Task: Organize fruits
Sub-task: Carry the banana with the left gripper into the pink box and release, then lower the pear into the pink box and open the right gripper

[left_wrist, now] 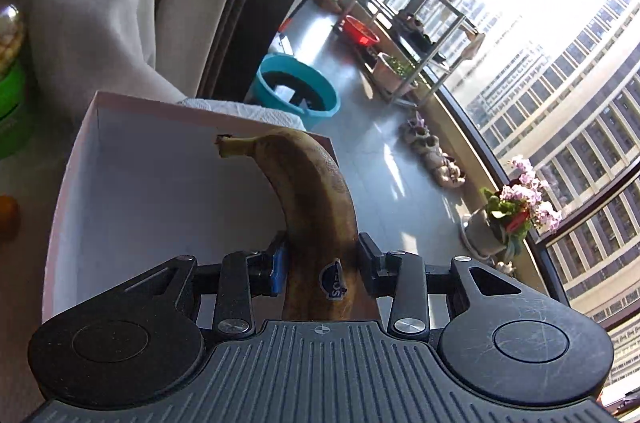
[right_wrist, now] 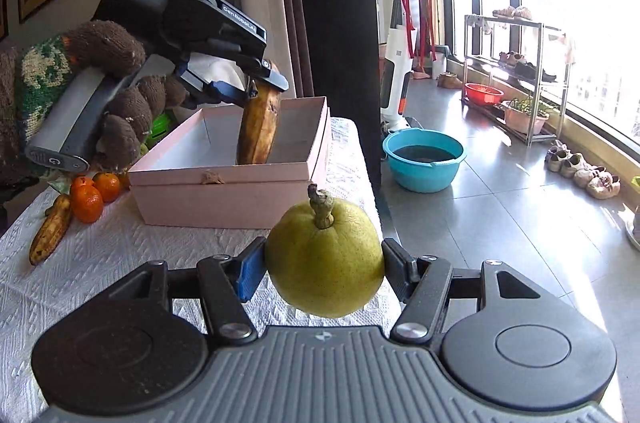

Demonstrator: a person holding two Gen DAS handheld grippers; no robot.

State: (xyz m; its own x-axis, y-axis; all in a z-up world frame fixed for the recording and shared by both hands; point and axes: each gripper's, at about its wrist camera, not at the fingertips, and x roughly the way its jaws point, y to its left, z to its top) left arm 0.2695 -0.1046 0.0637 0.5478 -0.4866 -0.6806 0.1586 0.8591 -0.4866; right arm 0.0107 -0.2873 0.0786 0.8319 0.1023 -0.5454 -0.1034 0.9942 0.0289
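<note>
A brown-spotted banana stands upright between the fingers of my left gripper, which is shut on its lower part. Its stem end hangs over the white inside of an open pink box. The right wrist view shows the same left gripper, held by a hand in a knitted glove, with the banana reaching down into the pink box. My right gripper is shut on a yellow-green round citrus fruit, stem up, in front of the box.
Three tangerines and a second banana lie left of the box on the white cloth. The table's right edge runs close to the box. On the floor beyond are a blue basin and a shoe rack.
</note>
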